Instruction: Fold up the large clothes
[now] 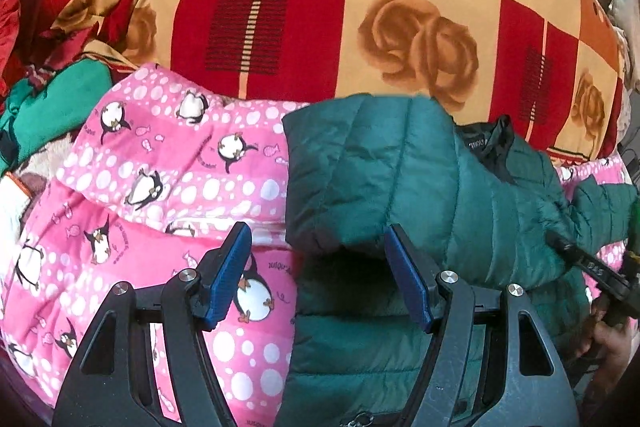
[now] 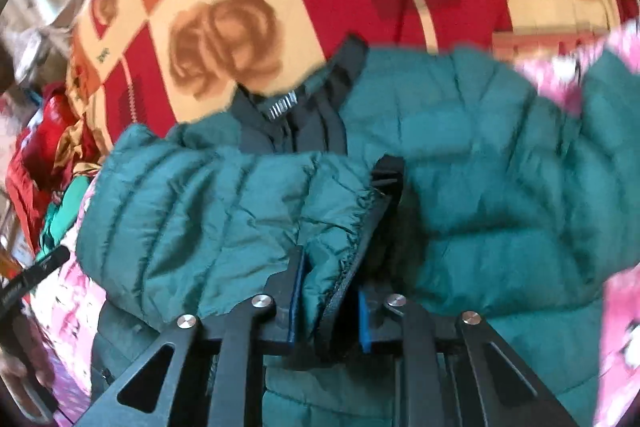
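A dark green quilted puffer jacket [image 1: 404, 167] lies on a pink penguin-print blanket [image 1: 160, 187], its black collar lining [image 1: 486, 147] toward the far side. My left gripper [image 1: 318, 251] is open and empty, hovering at the jacket's left folded edge. My right gripper [image 2: 330, 291] is shut on the jacket's sleeve [image 2: 224, 211], cuff pinched between the blue pads, and holds it folded across the jacket body [image 2: 500, 167]. The right gripper also shows at the right edge of the left wrist view [image 1: 592, 267].
A large red, orange and cream rose-print quilt [image 1: 360, 7] is piled behind the jacket. Red and green clothes [image 1: 52, 99] are heaped at the far left. The pink blanket [image 2: 620, 327] surrounds the jacket on both sides.
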### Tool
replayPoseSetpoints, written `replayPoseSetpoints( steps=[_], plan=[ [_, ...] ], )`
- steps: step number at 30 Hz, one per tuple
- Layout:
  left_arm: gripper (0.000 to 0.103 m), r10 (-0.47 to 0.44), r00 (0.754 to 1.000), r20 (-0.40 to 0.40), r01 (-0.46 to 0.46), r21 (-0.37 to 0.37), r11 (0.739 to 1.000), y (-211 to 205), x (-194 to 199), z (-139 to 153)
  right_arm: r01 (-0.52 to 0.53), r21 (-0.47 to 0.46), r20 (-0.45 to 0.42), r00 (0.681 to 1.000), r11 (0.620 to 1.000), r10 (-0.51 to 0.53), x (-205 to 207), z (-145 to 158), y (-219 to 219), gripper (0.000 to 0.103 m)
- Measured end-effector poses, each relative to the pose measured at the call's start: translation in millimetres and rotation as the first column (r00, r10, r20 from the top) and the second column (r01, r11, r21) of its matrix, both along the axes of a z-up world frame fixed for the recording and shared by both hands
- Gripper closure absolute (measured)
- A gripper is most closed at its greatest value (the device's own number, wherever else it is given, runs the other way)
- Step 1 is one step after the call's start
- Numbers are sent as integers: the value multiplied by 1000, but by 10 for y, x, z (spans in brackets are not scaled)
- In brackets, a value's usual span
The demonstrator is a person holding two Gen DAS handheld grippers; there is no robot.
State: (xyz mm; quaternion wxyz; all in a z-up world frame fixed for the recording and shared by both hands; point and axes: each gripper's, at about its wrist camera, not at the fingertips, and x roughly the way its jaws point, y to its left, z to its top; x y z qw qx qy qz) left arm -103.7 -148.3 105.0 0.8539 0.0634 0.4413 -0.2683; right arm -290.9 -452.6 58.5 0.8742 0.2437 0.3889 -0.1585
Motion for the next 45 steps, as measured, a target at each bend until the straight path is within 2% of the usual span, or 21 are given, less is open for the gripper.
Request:
replayPoseSetpoints(
  steps=[3,5,9,13,15,16,17,19,22,25,28,32,38,40,45],
  plan=[
    [34,0,1000,8,0,-20,1000,-74,12,58,42,-121,22,999,992,-40,-69,208,-126,84],
    [34,-2,1000,3,2,-35,999,-140,12,71,73,-169,18,997,983,-71,-100,263,-257,85],
    [34,-22,999,-23,22,-26,999,-303,-30,-4,118,-221,-25,992,968,-127,-120,136,-522,85],
    [34,-42,999,-35,41,-8,999,-436,-109,-88,139,-160,-102,982,977,-157,-23,-268,-745,86],
    [34,-53,998,-36,53,0,999,-489,-138,-113,140,-115,-126,980,983,-154,-23,-364,-807,85],
    [34,-56,998,-32,56,1,998,-505,-145,-116,146,-107,-130,979,984,-159,-35,-359,-827,81],
    [34,-58,998,-30,58,1,998,-511,-144,-121,155,-105,-133,977,982,-168,-52,-334,-834,69],
    [34,-58,998,-28,58,-4,998,-540,-124,-120,171,-119,-117,976,978,-185,-120,-202,-840,60],
    [34,-52,998,-21,52,-22,998,-598,-80,-96,173,-147,-77,980,974,-185,-203,55,-753,56],
    [34,-51,999,-5,50,-48,998,-697,-46,-80,136,-108,-22,990,985,-139,-195,253,-637,52],
    [34,-45,999,-7,44,-67,997,-830,-7,-139,63,-66,-2,998,996,-63,-96,255,-497,41],
    [34,-42,999,-30,41,-27,999,-1010,44,-345,-12,-67,-61,998,998,8,130,21,-346,41],
    [32,-43,999,-4,43,39,998,-1138,59,-587,3,-119,-136,990,993,-19,356,-350,-440,41],
    [26,-46,999,17,46,49,998,-1164,33,-610,11,-115,-145,989,993,-28,427,-401,-507,41],
    [22,-43,998,50,39,86,996,-1241,-9,-654,5,-122,-158,987,992,-25,493,-367,-566,41]
  ],
)
